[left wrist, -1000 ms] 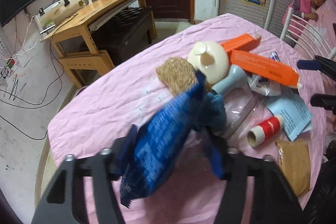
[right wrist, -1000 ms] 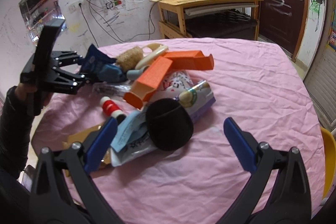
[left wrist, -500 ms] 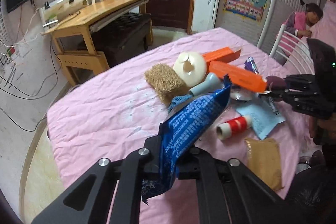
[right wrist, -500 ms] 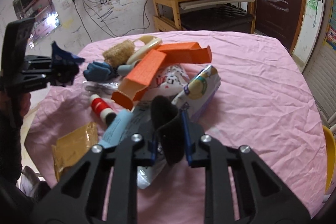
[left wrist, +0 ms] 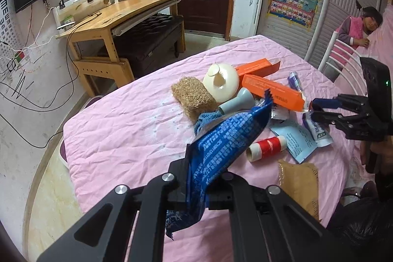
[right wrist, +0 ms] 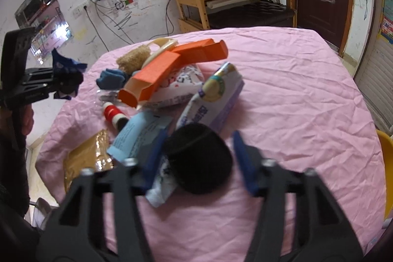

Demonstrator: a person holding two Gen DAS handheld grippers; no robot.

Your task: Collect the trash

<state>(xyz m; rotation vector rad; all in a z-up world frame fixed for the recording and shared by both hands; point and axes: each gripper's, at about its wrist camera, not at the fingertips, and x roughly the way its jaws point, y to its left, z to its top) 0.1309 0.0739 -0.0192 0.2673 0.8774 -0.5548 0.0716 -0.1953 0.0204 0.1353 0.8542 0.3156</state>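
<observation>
The left gripper [left wrist: 196,186] is clamped tight on a blue wrapper [left wrist: 228,139], whose long axis runs from 7 o'clock up to 1 o'clock, serrated end highest. The right gripper [right wrist: 199,158] has just been opening; its jaws stand apart around a black round pad [right wrist: 200,161], which was squeezed flat half a second ago and now lies on the pink tablecloth [right wrist: 294,102]. Beyond, toward 11 o'clock, sit 2 orange boxes [right wrist: 172,65]. Bare cloth spreads from 1 to 4 o'clock up to the table's edge.
</observation>
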